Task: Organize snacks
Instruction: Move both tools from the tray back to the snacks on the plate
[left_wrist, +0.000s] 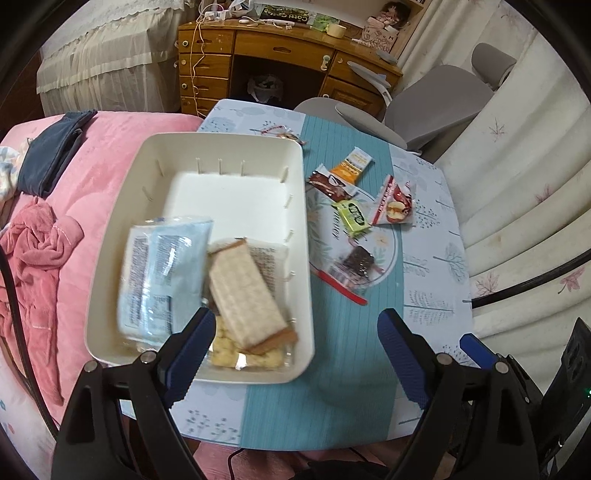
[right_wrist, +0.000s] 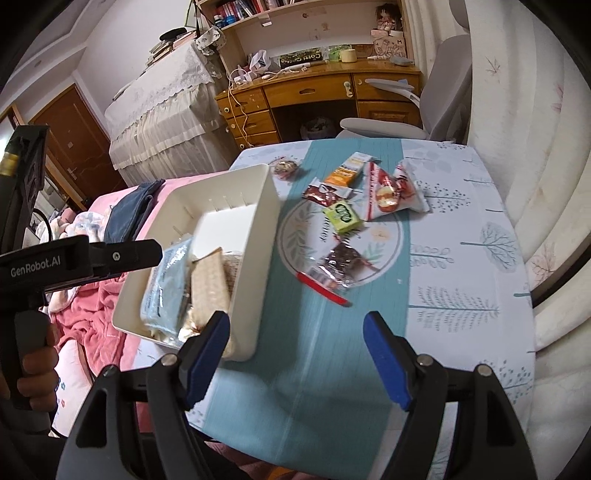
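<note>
Both grippers, left (left_wrist: 295, 354) & right (right_wrist: 295, 354), had fingers wide open, empty; next approach the green square snack packet (right_wrist: 342, 215) squarely, then drop it into the white plastic bin (right_wrist: 255, 273).

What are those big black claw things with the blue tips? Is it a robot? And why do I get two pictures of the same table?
Not a robot. A person holds a grabbing tool in each hand, and each tool carries a small camera looking along its two blue-tipped fingers. One picture comes from the left gripper, the other from the right gripper. Both are wide open and hold nothing. In the right one you can see a hand holding the left tool. On the table stands a white bin with a pale blue packet and crackers inside. Beside it lie loose snacks: a green candy, an orange packet and a brownie in clear wrap.
</note>
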